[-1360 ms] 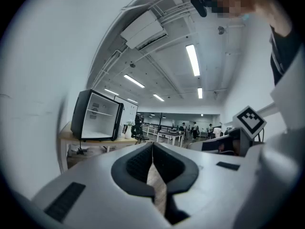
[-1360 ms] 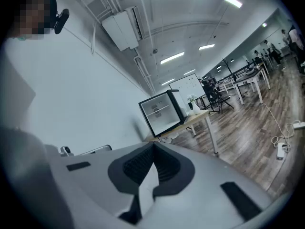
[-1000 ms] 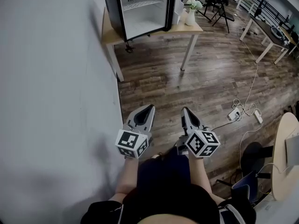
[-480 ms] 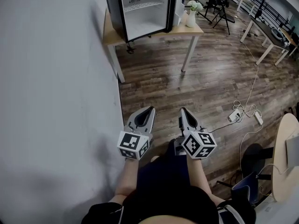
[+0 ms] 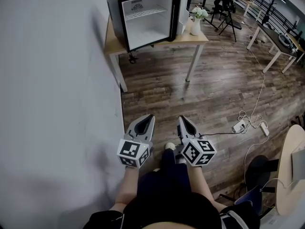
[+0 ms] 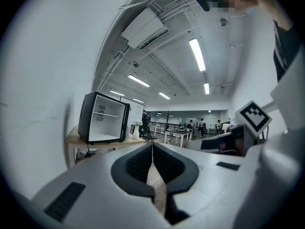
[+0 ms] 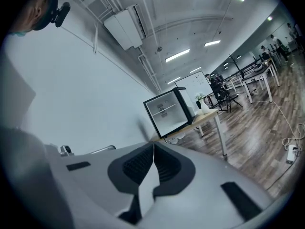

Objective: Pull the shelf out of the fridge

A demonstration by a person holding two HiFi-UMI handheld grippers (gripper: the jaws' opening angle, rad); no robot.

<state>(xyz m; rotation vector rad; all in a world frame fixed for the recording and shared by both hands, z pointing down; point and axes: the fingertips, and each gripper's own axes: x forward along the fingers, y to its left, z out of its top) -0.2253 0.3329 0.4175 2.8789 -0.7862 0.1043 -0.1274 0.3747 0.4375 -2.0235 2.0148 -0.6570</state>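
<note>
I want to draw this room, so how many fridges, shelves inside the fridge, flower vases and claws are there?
Fridge: 1
Shelf inside it: 1
Flower vase: 1
Claws: 2, the left claw and the right claw
Total: 5

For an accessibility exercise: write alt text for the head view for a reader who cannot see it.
A person holds the left claw and right claw shut and empty above a wooden floor. Ahead, an open mini fridge with its shelf stands on a table.

Bright ceiling strips, fisheye edge warp.
</note>
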